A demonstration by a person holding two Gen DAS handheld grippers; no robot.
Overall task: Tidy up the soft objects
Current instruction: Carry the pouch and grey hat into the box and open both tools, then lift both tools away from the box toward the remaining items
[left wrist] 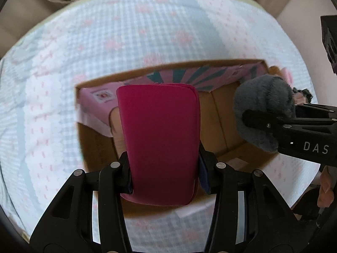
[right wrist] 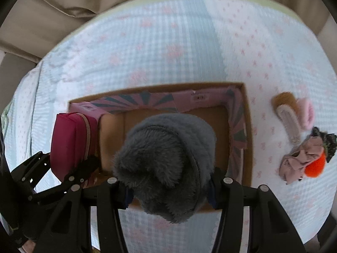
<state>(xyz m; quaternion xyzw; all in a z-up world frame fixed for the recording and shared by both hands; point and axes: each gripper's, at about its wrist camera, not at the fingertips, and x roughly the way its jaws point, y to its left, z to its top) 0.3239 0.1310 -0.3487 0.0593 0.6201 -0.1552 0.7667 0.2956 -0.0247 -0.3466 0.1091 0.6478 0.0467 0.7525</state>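
Observation:
My left gripper (left wrist: pixel 164 177) is shut on a magenta zip pouch (left wrist: pixel 160 139) and holds it over the left side of an open cardboard box (left wrist: pixel 223 122). My right gripper (right wrist: pixel 168 191) is shut on a grey furry pouch (right wrist: pixel 166 164) above the box (right wrist: pixel 248 126). The right gripper also shows in the left wrist view (left wrist: pixel 259 122), clamping the grey furry pouch (left wrist: pixel 263 105). The left gripper (right wrist: pixel 69 175) and the magenta pouch (right wrist: pixel 71 141) show at the left of the right wrist view.
The box sits on a pale blue and pink quilted bedspread (right wrist: pixel 168 42). To its right lie a brown and pink soft item (right wrist: pixel 292 109), a beige scrunchie with an orange pompom (right wrist: pixel 305 160) and a dark scrunchie (right wrist: pixel 328 143). A beige cushion (right wrist: pixel 52 4) lies behind.

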